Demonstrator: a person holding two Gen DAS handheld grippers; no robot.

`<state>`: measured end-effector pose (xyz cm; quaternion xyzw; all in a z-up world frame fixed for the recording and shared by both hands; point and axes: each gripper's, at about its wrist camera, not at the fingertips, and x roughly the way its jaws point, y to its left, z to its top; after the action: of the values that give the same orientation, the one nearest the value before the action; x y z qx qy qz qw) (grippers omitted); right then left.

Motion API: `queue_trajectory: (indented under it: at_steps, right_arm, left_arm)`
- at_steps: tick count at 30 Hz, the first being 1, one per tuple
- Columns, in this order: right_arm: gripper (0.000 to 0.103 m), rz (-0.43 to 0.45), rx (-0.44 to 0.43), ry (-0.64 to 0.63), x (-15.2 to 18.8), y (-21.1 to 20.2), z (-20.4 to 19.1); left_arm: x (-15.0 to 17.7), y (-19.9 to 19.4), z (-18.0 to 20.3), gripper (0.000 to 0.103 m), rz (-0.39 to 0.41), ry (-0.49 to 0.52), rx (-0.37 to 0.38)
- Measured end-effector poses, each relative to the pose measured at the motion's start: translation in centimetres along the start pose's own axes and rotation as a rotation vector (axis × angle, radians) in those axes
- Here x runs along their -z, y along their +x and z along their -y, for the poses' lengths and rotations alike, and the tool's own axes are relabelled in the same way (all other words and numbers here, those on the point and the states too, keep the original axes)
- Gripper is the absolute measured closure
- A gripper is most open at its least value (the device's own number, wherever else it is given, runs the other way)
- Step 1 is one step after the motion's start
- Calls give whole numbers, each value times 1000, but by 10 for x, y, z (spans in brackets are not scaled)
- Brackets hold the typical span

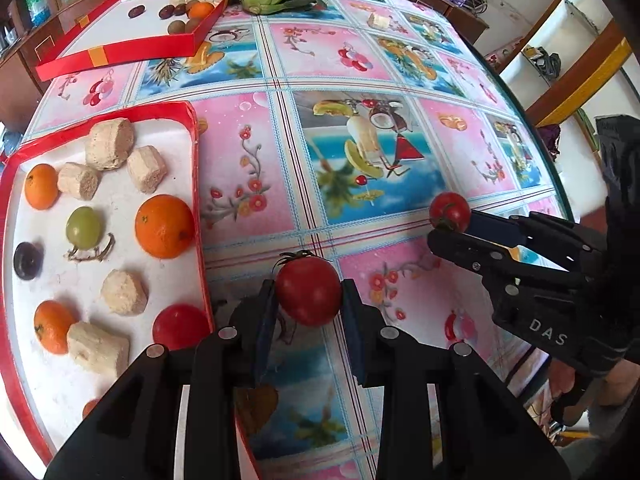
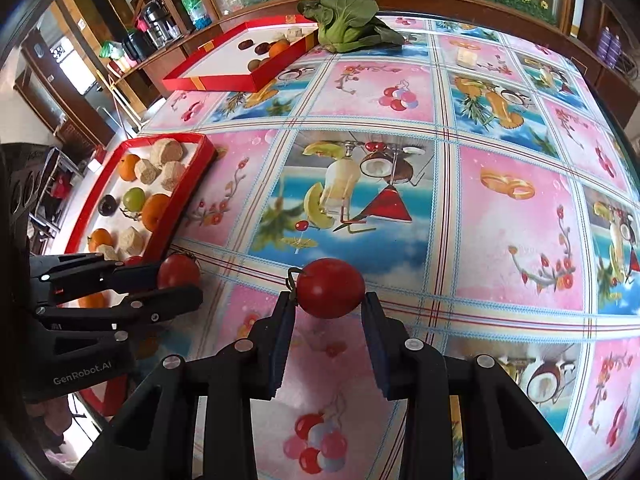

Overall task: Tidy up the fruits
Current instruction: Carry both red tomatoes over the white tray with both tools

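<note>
The left gripper (image 1: 309,296) is held level, low over the patterned worktop (image 1: 360,60), clenched on a round red tomato with a green stalk (image 1: 308,290), just right of the near red tray (image 1: 198,152). The right gripper (image 2: 326,304) points forward, grasping a second red tomato (image 2: 331,287) between its fingertips above the worktop.
</note>
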<state>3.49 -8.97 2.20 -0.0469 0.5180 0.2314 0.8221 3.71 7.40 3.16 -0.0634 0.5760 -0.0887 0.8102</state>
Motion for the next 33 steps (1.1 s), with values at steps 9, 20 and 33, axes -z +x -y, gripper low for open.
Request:
queue_trajectory:
  at_steps: [9, 20, 33]
  right_arm:
    - [68, 5, -80, 4, 16, -15, -20]
    - [68, -15, -108, -78, 20, -14, -54]
    - [68, -31, -130, -124, 19, -8, -83]
  left_arm:
    - [30, -33, -6, 74, 28, -17, -9]
    - [43, -48, -23, 74, 59, -49, -48]
    - [52, -64, -52, 74, 97, -63, -152]
